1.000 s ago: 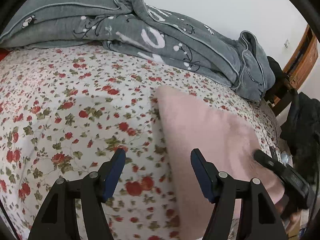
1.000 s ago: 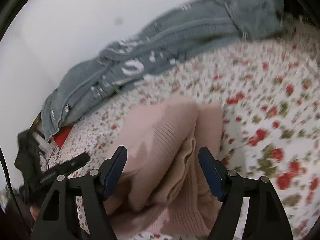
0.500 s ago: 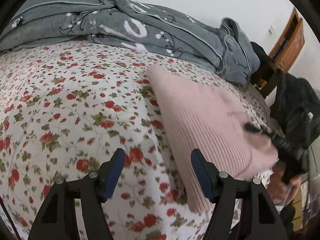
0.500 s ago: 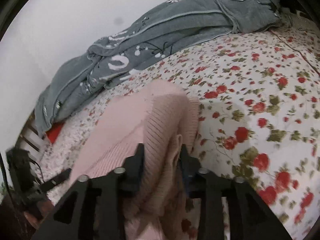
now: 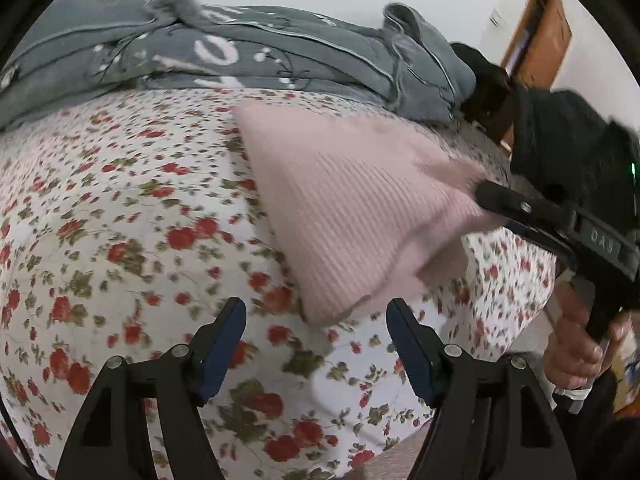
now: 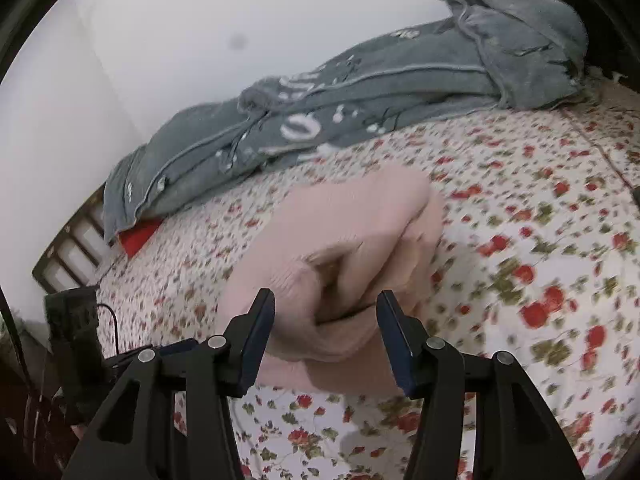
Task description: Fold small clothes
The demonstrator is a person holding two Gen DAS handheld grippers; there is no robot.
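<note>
Broadly, the bed under its white sheet printed with red flowers point(image 5: 120, 208) filled both views, and a rumpled grey blanket with white lettering point(image 5: 248, 56) lay along its far side, well beyond either claw. Ahead and slightly to the right of the left claw point(image 5: 316, 322) lay the pink ribbed knit garment point(image 5: 352, 216), folded into a thick pad, one corner just in front of the claw's fingertips. That left claw hung wide open over the sheet and held nothing.

From the right wrist view, the right claw point(image 6: 326, 312) stood open too, its dark blue pads on either side of the garment's bunched near end point(image 6: 340, 280), the cloth between the jaws but not visibly pinched. In the left view the same claw point(image 5: 486, 194) appeared at the garment's far right edge, its tip against the knit.

I judged the step in hand to be the close of a fold, with the bundle lying released on the bed. The next move would call for evening out the loose, rumpled end, or gripping the whole pad to set it aside.
</note>
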